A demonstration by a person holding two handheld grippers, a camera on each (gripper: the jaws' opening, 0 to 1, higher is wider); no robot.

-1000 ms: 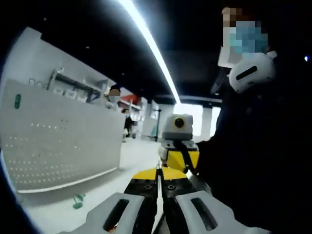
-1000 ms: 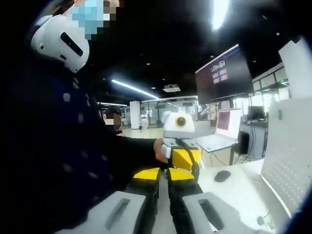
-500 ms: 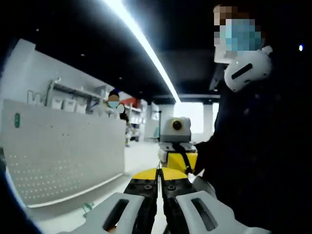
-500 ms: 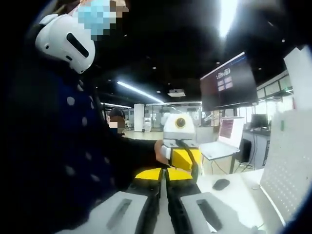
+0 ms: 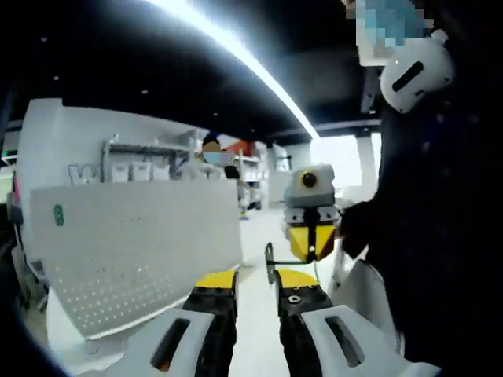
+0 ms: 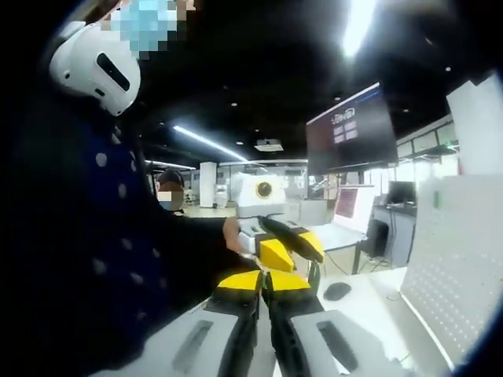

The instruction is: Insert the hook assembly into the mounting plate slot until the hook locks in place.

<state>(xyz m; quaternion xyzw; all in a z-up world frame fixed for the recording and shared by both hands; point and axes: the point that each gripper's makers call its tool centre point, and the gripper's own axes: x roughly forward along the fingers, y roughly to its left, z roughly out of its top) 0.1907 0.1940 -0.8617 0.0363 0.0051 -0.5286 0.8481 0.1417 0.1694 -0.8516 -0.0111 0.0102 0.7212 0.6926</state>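
The white perforated mounting plate (image 5: pixel 134 251) stands upright on the table to the left in the left gripper view. It stands at the right edge (image 6: pixel 454 259) in the right gripper view. My left gripper (image 5: pixel 256 279) is open, its yellow-tipped jaws well apart. A small dark hook piece (image 5: pixel 269 263) shows just above that gap, close to the right-hand jaw; I cannot tell what holds it. My right gripper (image 6: pixel 265 280) has its jaws together. The two grippers face each other: the right gripper (image 5: pixel 312 239) faces the left one, and the left gripper (image 6: pixel 292 250) shows tilted with its jaws spread.
A person in dark clothes with a white headset (image 6: pixel 94 67) stands close behind both grippers. A dark monitor (image 6: pixel 351 129), a laptop (image 6: pixel 339 224) and a mouse (image 6: pixel 338 290) are on the white table (image 6: pixel 377 302). Shelving (image 5: pixel 149 161) and other people are far off.
My left gripper's jaws have gone from shut to open. Both views shifted with the hands, and the left gripper now looks tilted in the right gripper view.
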